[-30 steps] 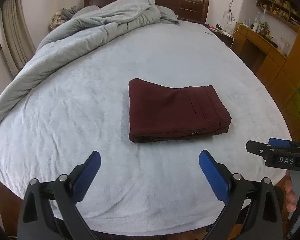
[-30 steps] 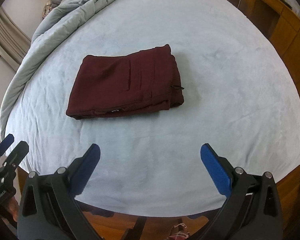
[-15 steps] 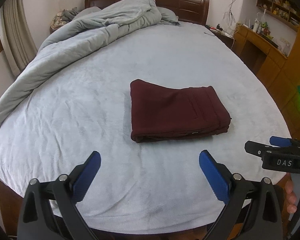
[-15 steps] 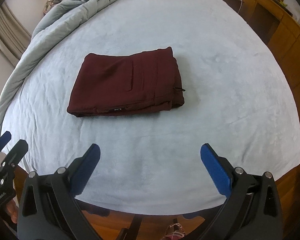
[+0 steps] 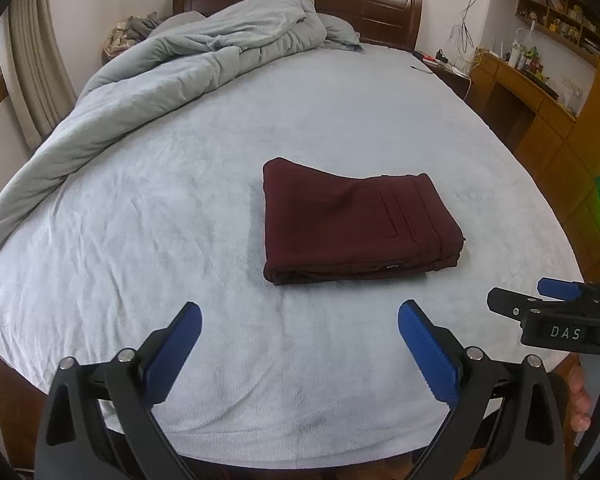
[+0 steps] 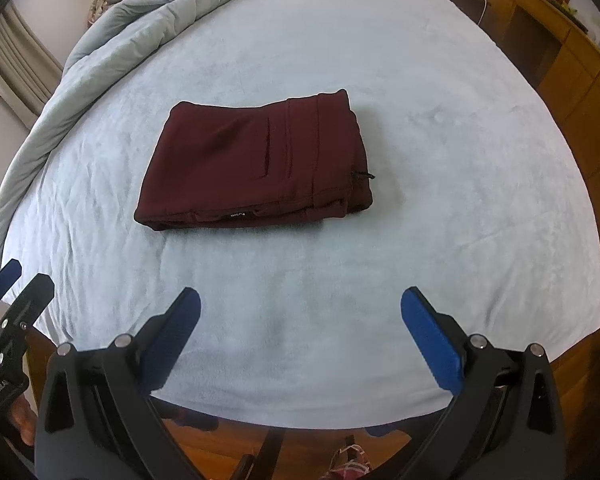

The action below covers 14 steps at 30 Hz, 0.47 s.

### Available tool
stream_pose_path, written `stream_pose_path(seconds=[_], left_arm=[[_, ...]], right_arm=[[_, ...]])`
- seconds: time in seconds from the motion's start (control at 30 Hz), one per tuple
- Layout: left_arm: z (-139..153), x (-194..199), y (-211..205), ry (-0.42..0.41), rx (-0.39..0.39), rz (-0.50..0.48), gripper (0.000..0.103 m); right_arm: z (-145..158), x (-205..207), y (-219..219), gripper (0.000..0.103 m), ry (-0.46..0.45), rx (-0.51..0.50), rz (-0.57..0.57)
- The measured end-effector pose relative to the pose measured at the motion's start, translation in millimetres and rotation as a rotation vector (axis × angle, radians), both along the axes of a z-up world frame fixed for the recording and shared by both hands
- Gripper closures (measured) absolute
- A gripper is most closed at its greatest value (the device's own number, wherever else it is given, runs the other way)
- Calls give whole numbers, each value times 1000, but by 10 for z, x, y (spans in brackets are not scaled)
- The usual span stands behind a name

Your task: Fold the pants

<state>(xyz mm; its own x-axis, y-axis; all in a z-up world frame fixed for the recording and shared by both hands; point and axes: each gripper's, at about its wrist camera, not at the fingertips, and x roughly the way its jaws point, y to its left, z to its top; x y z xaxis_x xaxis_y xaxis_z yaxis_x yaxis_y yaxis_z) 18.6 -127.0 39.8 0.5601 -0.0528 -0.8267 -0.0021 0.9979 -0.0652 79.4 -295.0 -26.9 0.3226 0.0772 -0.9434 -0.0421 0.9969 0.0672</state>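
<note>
Dark maroon pants [image 5: 356,220] lie folded into a flat rectangle on the light blue bed sheet [image 5: 180,208]; the right wrist view shows the pants [image 6: 256,164] with a small label on the near edge. My left gripper [image 5: 300,316] is open and empty over the sheet, short of the pants' near edge. My right gripper [image 6: 300,304] is open too, holding nothing, near the foot of the bed. Each gripper shows at the edge of the other's view: the right gripper [image 5: 536,300] and the left gripper [image 6: 24,280].
A rumpled grey duvet [image 5: 172,72] is piled along the left side and head of the bed, below a dark wooden headboard [image 5: 380,4]. Wooden cabinets and a desk [image 5: 540,108] stand to the right. Curtains [image 5: 36,76] hang at left. The wooden floor [image 6: 300,448] shows beyond the foot.
Both grippers have drawn back and risen a little from the pants, staying open. The folded pants have not moved.
</note>
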Motion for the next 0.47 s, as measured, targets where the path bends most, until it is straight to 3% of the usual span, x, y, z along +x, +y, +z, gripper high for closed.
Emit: stream_pose_path(seconds=[0.47], left_arm=[[32,-42,-33,-3,-18,8,4]], right_arm=[[-32,53,-60,3,8,10,6]])
